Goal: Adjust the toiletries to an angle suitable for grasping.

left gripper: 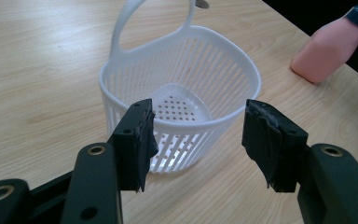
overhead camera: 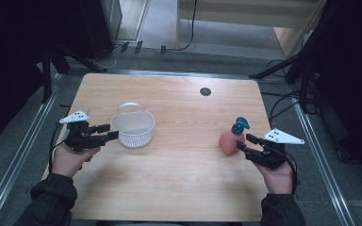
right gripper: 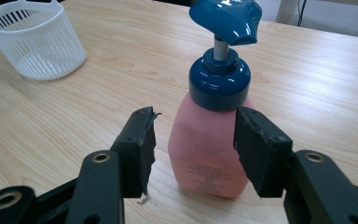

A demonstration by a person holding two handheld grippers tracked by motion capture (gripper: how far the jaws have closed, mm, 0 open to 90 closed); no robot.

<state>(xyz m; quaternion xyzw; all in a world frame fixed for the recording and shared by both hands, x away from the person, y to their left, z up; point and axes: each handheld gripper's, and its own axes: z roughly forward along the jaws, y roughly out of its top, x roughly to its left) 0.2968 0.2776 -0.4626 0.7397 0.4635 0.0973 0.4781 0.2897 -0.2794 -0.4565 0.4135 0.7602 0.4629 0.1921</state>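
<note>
A white slotted plastic basket (overhead camera: 133,126) with a loop handle stands empty on the left half of the table; it also appears in the left gripper view (left gripper: 182,88) and the right gripper view (right gripper: 35,42). My left gripper (overhead camera: 114,131) (left gripper: 198,135) is open just to its left, jaws close to the near wall. A pink pump bottle (overhead camera: 230,139) (right gripper: 212,144) (left gripper: 328,46) with a blue pump head stands upright on the right. My right gripper (overhead camera: 242,141) (right gripper: 193,149) is open with the jaws on either side of the bottle, apart from it.
The wooden table (overhead camera: 179,188) has a small dark round hole (overhead camera: 205,91) near its far edge. Metal rails run along both sides on the floor. Cables and stand legs lie beyond the far edge.
</note>
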